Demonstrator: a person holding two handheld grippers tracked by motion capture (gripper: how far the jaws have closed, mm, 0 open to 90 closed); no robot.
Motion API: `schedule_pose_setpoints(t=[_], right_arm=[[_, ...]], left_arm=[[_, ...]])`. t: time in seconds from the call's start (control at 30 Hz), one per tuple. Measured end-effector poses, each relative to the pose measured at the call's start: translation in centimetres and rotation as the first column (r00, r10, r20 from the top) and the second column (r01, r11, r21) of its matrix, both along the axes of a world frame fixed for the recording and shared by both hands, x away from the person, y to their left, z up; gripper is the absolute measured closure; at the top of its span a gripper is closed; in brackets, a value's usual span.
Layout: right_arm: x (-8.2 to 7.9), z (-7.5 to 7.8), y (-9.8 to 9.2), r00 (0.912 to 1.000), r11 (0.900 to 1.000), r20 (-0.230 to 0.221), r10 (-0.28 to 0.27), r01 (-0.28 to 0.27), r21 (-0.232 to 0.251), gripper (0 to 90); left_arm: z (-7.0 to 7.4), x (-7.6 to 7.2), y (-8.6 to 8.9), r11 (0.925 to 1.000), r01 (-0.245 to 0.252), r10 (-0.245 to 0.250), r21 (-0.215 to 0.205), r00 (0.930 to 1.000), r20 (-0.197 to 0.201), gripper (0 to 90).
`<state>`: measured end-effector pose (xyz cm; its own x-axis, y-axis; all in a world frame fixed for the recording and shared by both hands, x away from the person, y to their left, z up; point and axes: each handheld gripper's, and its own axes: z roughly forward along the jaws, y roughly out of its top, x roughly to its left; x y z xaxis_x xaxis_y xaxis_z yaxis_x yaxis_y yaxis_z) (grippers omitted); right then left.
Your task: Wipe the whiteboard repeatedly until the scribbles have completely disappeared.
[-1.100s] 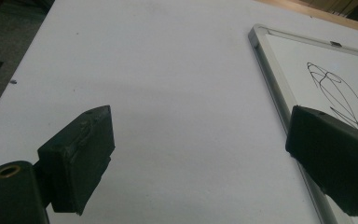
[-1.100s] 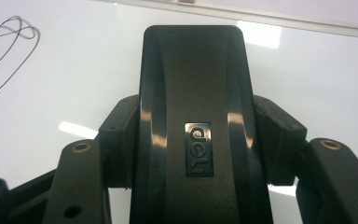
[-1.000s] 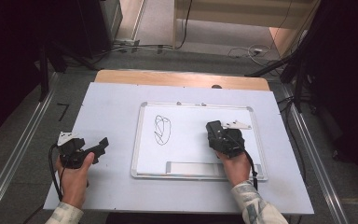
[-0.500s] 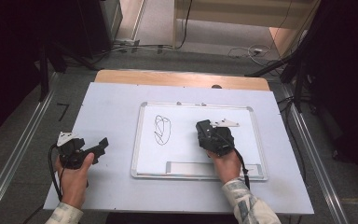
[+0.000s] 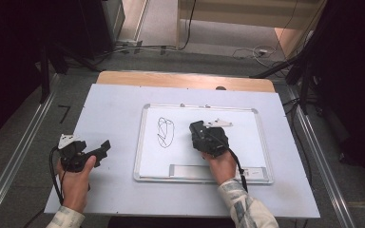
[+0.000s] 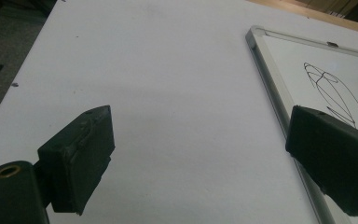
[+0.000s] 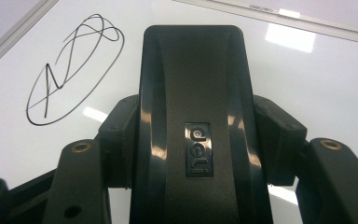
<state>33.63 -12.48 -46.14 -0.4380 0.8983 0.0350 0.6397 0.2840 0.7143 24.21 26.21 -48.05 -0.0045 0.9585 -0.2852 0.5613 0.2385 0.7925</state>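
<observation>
A whiteboard (image 5: 247, 124) lies flat on the white table, with a black scribble (image 5: 165, 131) on its left half. My right gripper (image 5: 198, 134) is over the board's middle, just right of the scribble, shut on a black eraser (image 5: 196, 128). In the right gripper view the eraser (image 7: 191, 70) sits clamped between the fingers (image 7: 116, 126), with the scribble (image 7: 72, 70) up and to the left. My left gripper (image 5: 102, 153) rests on the table left of the board, open and holding nothing. In the left gripper view its jaws stand wide apart around bare table (image 6: 200, 126), with the board's frame (image 6: 270, 74) to the right.
A grey tray strip (image 5: 190, 170) runs along the board's near edge. The white table top (image 5: 114, 109) has a wooden far edge (image 5: 185, 80). Metal rails (image 5: 313, 142) flank the table, and cables lie on the floor beyond.
My right gripper has slid left across the board with the eraser, from the right half toward the scribble. The left gripper has stayed put.
</observation>
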Motion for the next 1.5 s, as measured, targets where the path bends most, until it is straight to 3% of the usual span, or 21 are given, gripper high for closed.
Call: schedule_pose_setpoints(t=[0.63,1.3,1.47,1.5], right_arm=[[0.2,-0.1,4.9,0.9959,0.996,-0.021,0.089,-0.089,-0.006,37.7],[0.1,-1.6,9.2,0.9850,0.986,-0.052,0.164,-0.166,-0.025,37.7],[0.3,-2.3,10.0,0.9829,0.984,-0.066,0.172,-0.175,-0.042,37.6],[0.2,-2.8,10.5,0.9821,0.980,-0.054,0.180,-0.184,-0.078,37.5]], left_arm=[[0.1,-0.2,0.1,1.0000,0.003,-0.003,-0.001,1.0000,0.007,8.5],[0.1,-0.3,0.3,1.0000,0.008,-0.008,-0.002,0.9999,0.009,8.5],[0.1,-0.3,0.5,1.0000,0.001,-0.001,-0.004,0.9999,0.010,8.5],[0.1,-0.3,0.5,1.0000,0.002,-0.002,-0.004,1.0000,0.010,8.5]])
